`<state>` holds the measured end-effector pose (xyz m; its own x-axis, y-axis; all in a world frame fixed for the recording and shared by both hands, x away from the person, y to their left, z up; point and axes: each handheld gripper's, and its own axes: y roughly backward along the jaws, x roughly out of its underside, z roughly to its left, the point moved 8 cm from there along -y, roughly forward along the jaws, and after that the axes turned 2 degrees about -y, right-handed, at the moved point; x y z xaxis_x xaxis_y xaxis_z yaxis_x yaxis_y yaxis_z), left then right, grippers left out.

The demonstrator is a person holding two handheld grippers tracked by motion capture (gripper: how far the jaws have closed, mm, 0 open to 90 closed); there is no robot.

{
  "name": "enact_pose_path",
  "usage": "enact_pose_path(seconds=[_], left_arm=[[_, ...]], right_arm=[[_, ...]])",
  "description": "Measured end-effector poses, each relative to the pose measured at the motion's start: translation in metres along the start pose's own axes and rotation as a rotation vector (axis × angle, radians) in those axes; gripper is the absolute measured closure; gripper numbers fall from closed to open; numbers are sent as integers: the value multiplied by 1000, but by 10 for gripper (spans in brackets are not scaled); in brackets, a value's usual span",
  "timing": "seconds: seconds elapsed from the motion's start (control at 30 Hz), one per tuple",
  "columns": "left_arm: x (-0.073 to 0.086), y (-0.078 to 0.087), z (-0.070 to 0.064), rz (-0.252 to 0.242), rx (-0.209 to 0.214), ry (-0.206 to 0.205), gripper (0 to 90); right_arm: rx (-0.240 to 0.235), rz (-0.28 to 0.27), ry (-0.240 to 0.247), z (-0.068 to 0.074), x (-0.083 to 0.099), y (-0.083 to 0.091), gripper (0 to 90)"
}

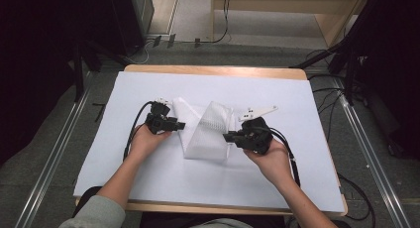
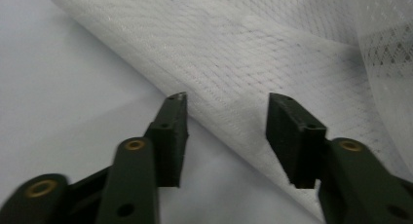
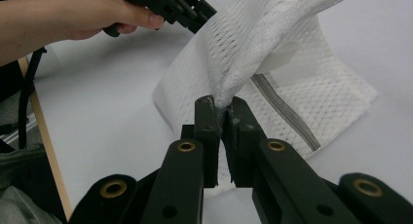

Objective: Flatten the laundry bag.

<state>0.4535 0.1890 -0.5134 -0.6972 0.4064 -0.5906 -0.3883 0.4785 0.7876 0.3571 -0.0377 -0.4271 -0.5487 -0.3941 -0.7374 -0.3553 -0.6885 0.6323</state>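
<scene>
Work in hand: folding or turning a white mesh laundry bag [image 1: 205, 131] on the white table cover [image 1: 297, 94], as far as I can judge.

Bag position: middle of the table, between the two hands; a grey zip strip [image 3: 287, 112] runs along one side in the right gripper view.

Right gripper [image 3: 223, 109]: jaws pressed together on a bunched edge of the mesh, which rises from the pinch up and away, so that part of the bag is lifted off the table.

Left gripper [image 2: 226, 107]: jaws standing wide apart with nothing between them, poised just over the near-left edge of the mesh where it lies flat.

Key relation: the flat edge runs slantwise across the left jaws' gap, from far-left to near-right in that gripper's view, with the bag lying ahead of and to the right of the tips.

Nearer hand: the left one is nearest the loose edge; it looks like the one to close next.

Risk: thin mesh could slip out unless the jaws straddle the edge itself.
</scene>
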Motion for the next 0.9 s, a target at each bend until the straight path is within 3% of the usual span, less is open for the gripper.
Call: enact_pose_path(seconds=[0.13,0.2,0.3,0.37,0.47,0.53,0.73,0.9], left_arm=[[-6,-6,-6,1,-30,-45,718],[-8,-9,-7,-11,-34,-41,793],[-10,-11,-7,-21,-2,-14,900],[-11,-10,-6,-30,4,-4,900],[-13,-5,1,-63,21,60,900],[-13,2,10,-76,3,96,900],[-15,17,28,-136,-31,150,900],[-13,25,43,-157,-50,189,900]], right_arm=[[4,-1,-14,-3,6,1,865],[8,-2,-17,-6,8,1,866],[15,-6,-25,-9,9,2,867],[17,-4,-29,-10,9,2,867],[28,-17,-31,-15,9,6,867],[32,-21,-38,-18,9,7,866],[50,-34,-67,-31,11,11,868],[53,-37,-87,-36,13,11,868]])
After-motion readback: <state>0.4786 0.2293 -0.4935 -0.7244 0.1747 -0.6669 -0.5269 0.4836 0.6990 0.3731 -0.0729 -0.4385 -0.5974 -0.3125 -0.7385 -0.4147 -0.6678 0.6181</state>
